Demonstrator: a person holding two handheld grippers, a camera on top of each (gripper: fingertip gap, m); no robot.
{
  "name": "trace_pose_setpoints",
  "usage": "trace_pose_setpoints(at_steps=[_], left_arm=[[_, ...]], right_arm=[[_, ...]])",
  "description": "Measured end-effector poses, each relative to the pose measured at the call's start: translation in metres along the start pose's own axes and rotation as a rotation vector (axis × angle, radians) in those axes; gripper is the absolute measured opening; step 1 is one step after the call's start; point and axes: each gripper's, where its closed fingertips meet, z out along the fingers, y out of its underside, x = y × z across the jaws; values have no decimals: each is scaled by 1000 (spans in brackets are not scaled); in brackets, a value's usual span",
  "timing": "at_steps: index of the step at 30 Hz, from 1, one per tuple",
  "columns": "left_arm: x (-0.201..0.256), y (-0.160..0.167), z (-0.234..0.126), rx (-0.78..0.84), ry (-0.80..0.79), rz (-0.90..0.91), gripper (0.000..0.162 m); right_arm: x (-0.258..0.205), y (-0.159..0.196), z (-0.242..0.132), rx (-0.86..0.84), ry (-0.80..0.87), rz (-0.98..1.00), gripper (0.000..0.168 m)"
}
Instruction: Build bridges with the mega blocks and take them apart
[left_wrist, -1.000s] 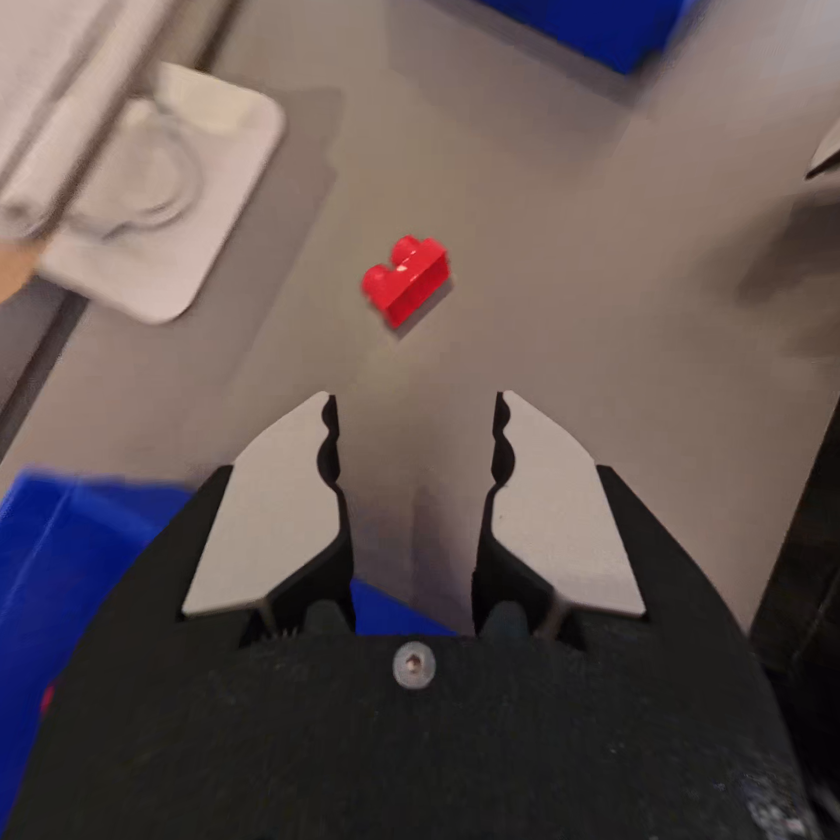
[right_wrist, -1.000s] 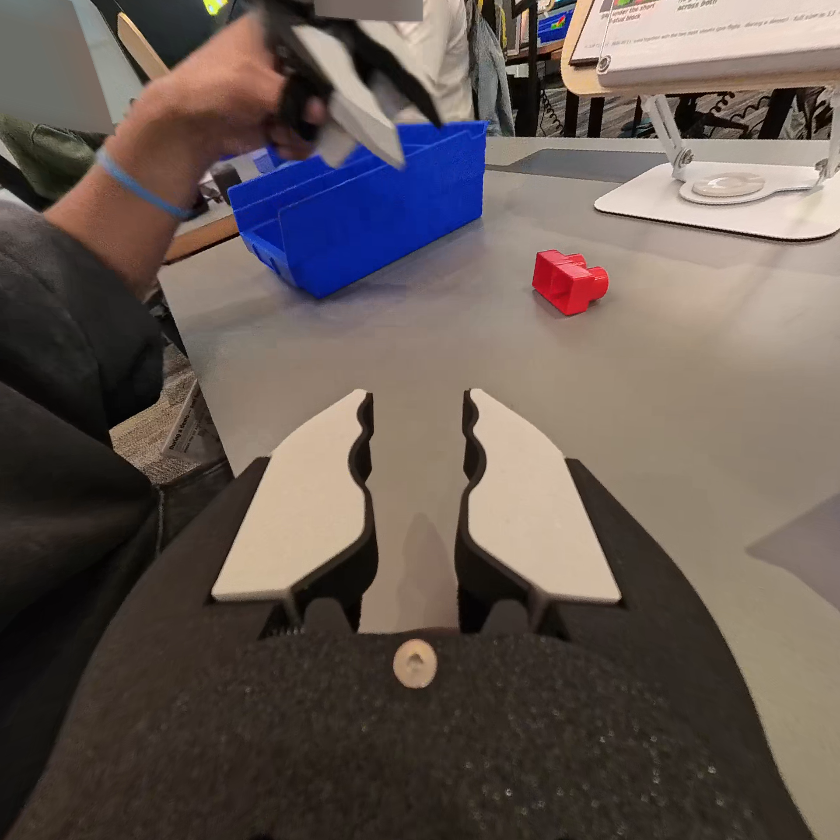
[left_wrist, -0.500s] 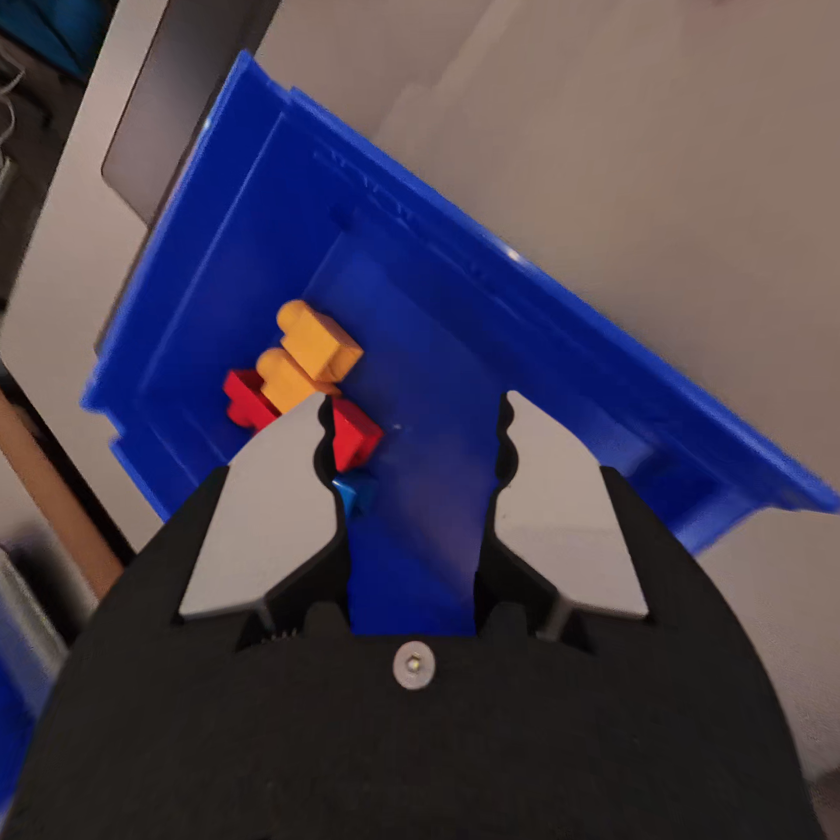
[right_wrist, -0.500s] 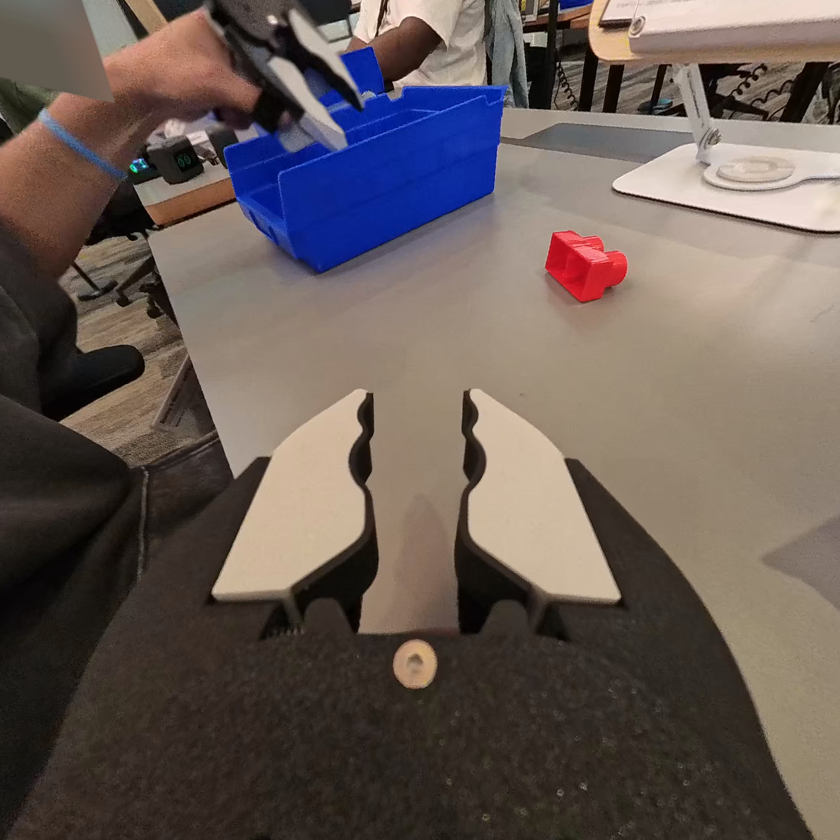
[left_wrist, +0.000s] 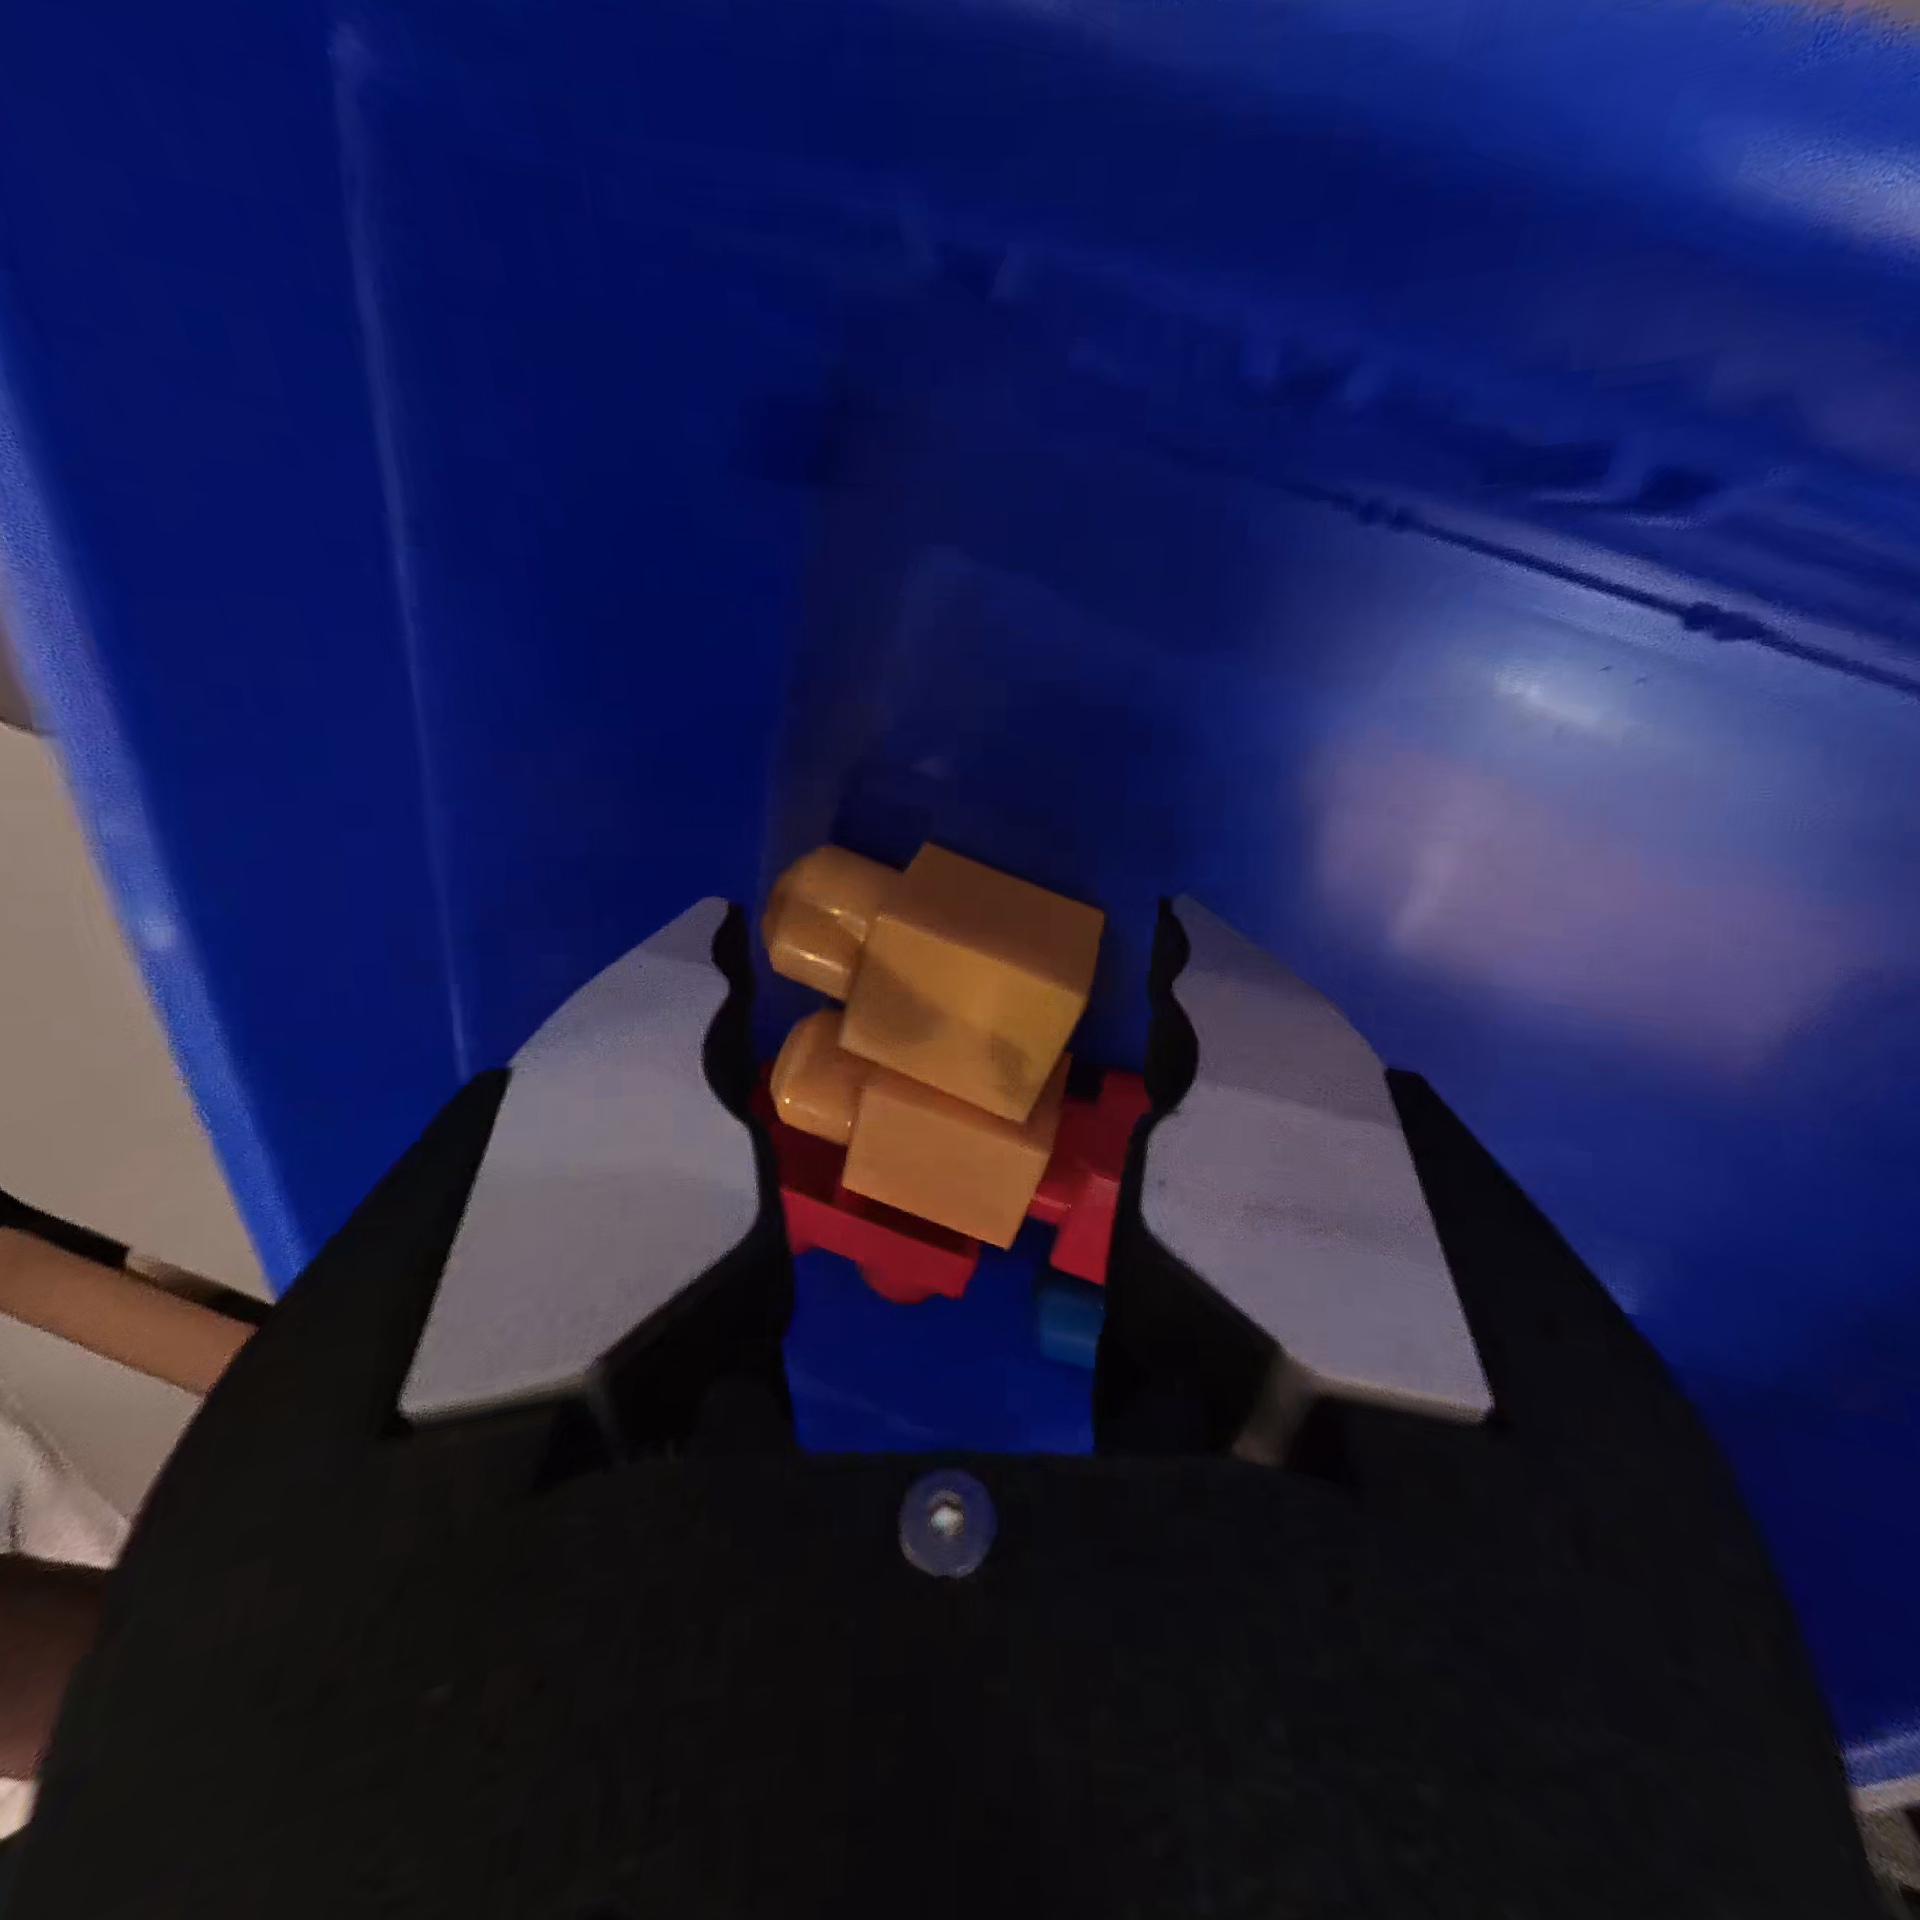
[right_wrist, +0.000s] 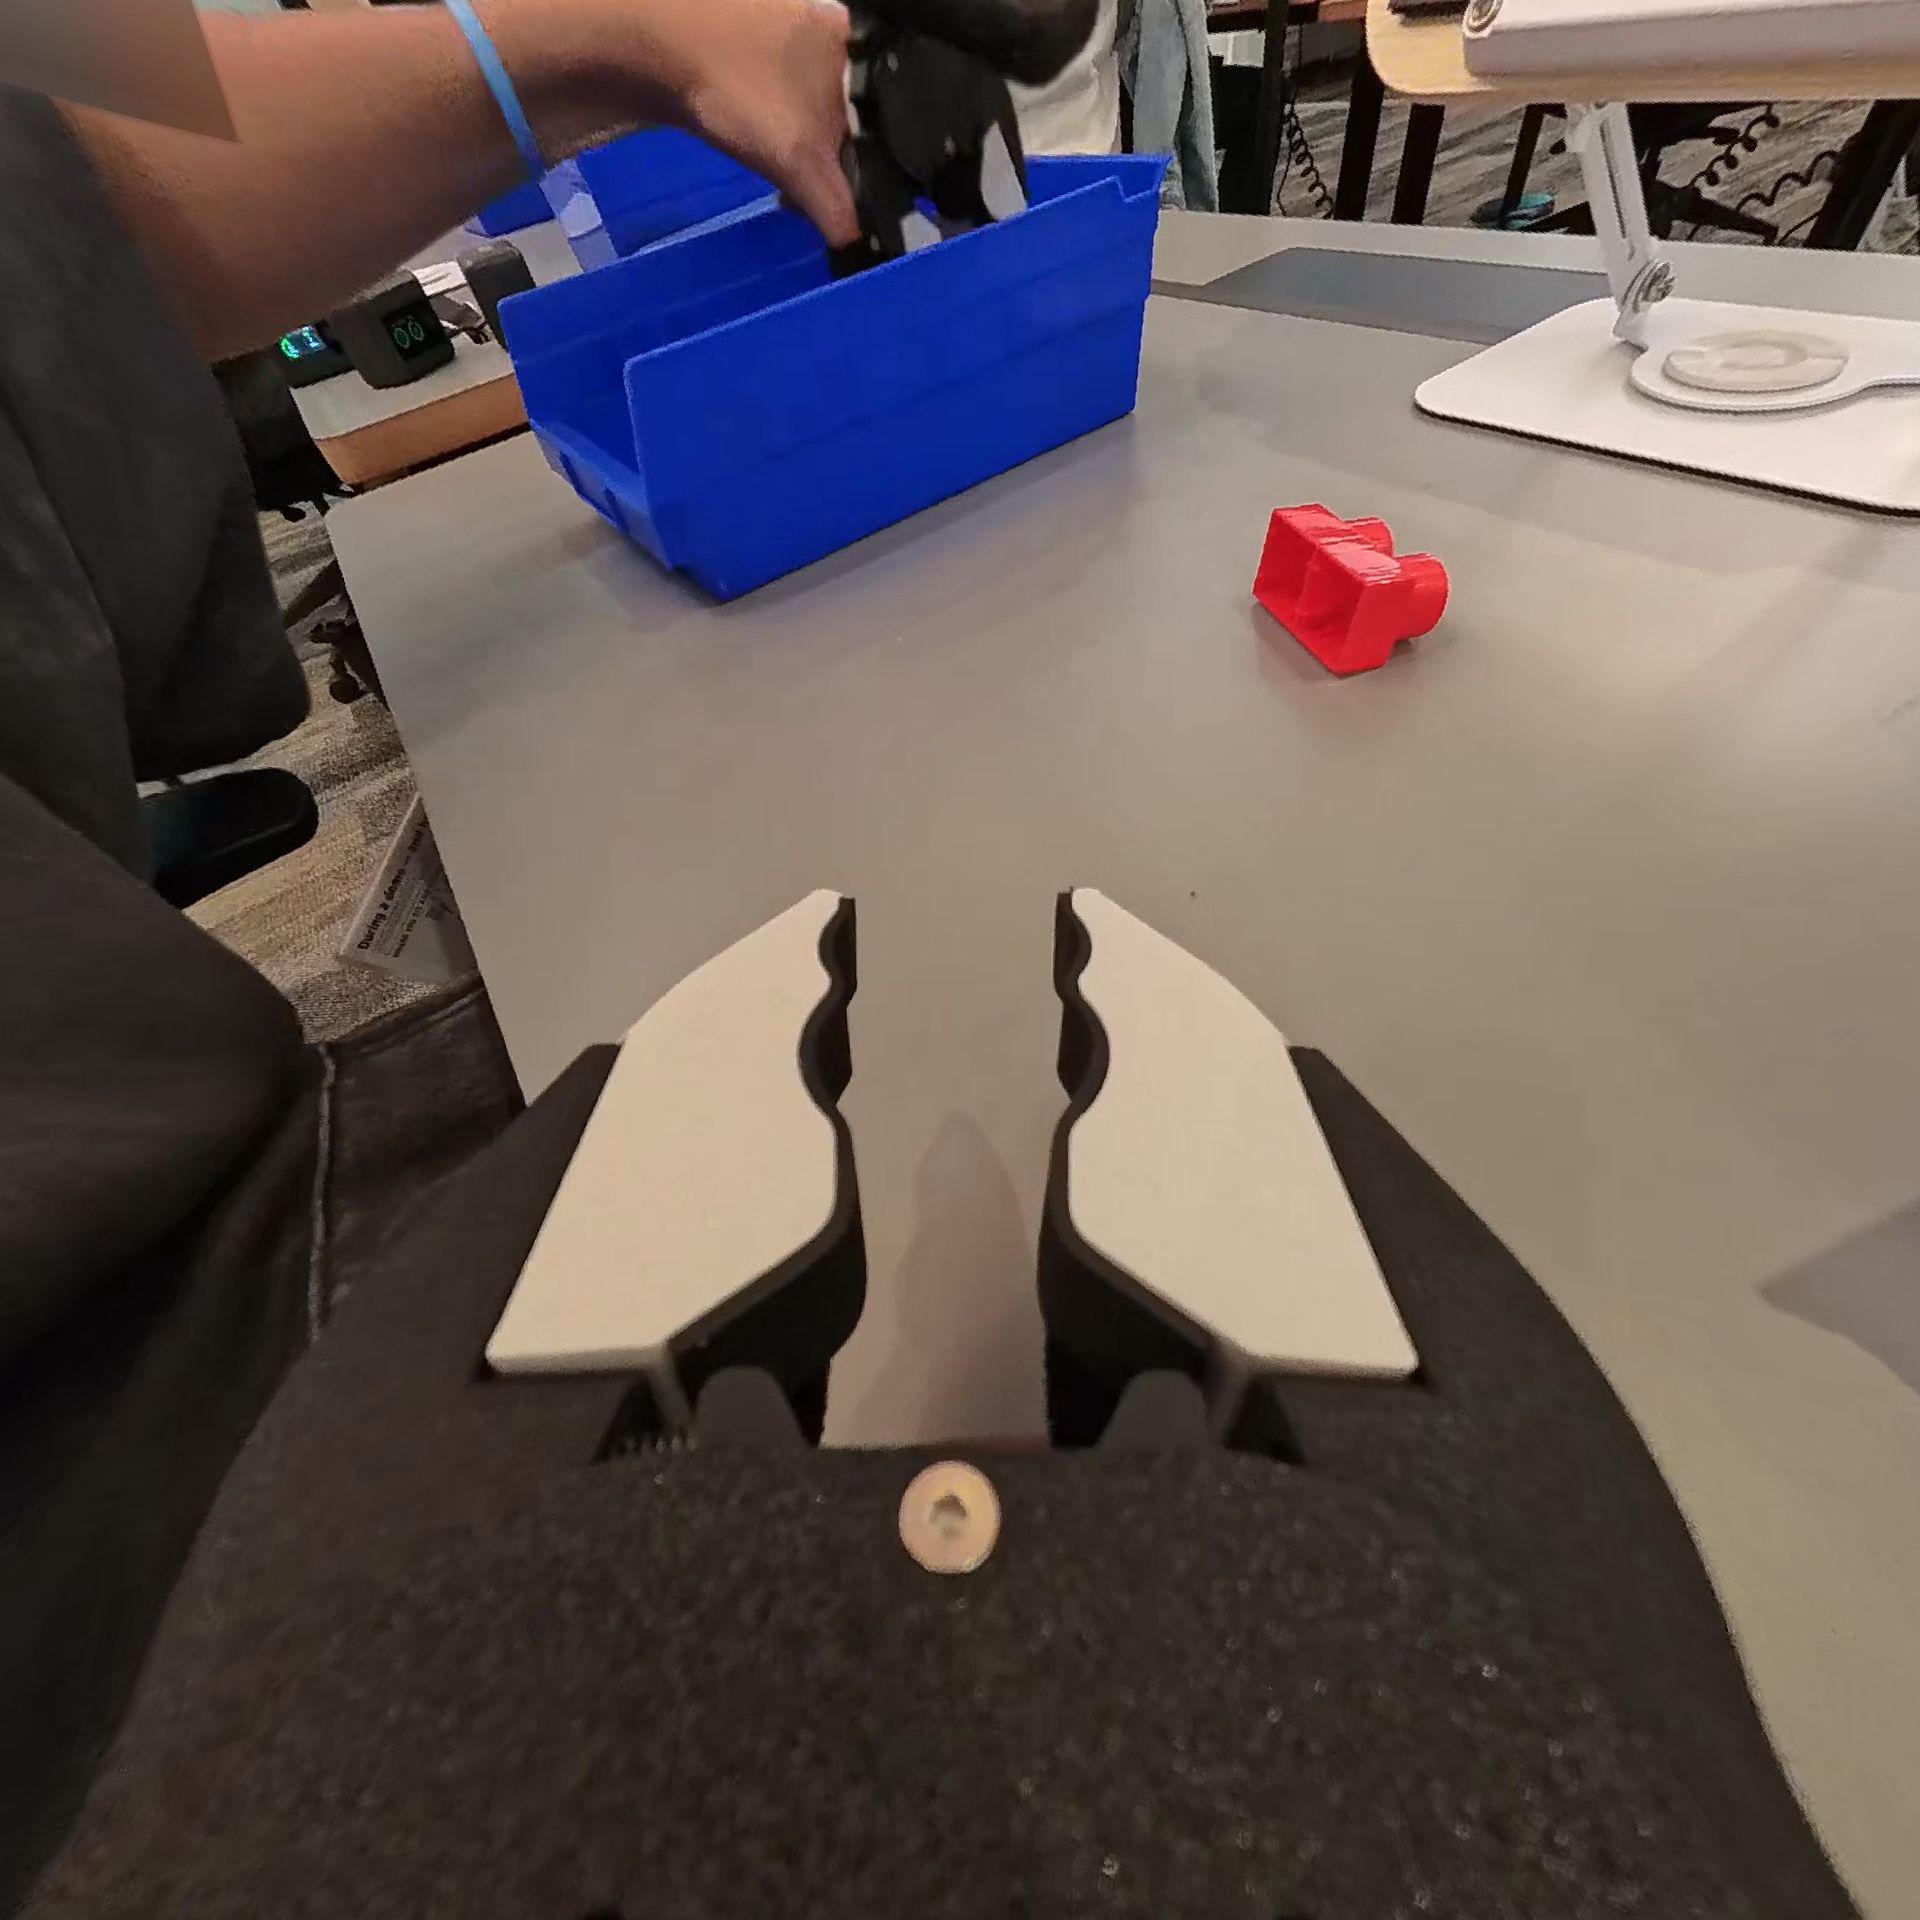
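Note:
My left gripper (left_wrist: 943, 925) is open inside the blue bin (left_wrist: 1351, 520), its jaws on either side of two orange blocks (left_wrist: 956, 1029) that lie on red blocks (left_wrist: 883, 1236); a small blue block (left_wrist: 1070, 1330) lies beside them. No finger touches a block. In the right wrist view the left gripper (right_wrist: 935, 156) reaches down into the blue bin (right_wrist: 852, 416), held by a hand. A red block (right_wrist: 1345, 587) lies on its side on the grey table (right_wrist: 1039, 779). My right gripper (right_wrist: 956, 914) is open and empty, low over the table's near edge.
A white stand base (right_wrist: 1704, 416) sits at the far right of the table. The table's left edge runs beside the person's dark sleeve (right_wrist: 125, 1039). Another desk with small devices (right_wrist: 405, 332) stands behind the bin. Tip to tip, the grippers are about 45 centimeters apart.
My left gripper has swung from above the red block on the table to the bin and dropped down inside it, around the orange blocks. The right gripper has barely moved.

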Motion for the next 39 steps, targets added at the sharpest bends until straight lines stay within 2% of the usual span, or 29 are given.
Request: trace_pose_setpoints(at_steps=[3, 8, 10, 12, 14, 18, 20, 22, 26, 33, 39], left_arm=[[-3, 8, 14, -62, 42, 18, 71], [0, 10, 13, -77, 106, 2, 68], [3, 12, 7, -81, 115, -1, 68], [8, 5, -12, -19, 107, -6, 67], [17, -13, -45, 85, 78, 12, 67], [55, -70, -122, 296, 44, 113, 67], [84, -100, -145, 333, 42, 194, 67], [111, -128, -151, 321, 35, 273, 67], [138, -163, -125, 158, -67, 392, 68], [190, -198, -64, 100, 100, 457, 67], [206, -207, -42, 109, 160, 482, 67]], right_arm=[[2, 0, 0, 2, 4, 7, 36], [3, 1, 1, -10, 11, 6, 36], [3, 1, 1, -10, 14, 2, 36], [2, 1, 1, -9, 16, -2, 36], [2, 1, 1, -9, 15, -4, 35], [1, 0, 0, -4, 11, -2, 35], [0, 0, -1, -3, 17, -7, 35], [-1, -2, -2, -1, 28, -25, 35], [-1, -6, -5, 10, 41, -43, 35], [-1, -2, -7, 0, 46, -47, 34], [-4, 1, -8, -8, 46, -56, 34]])
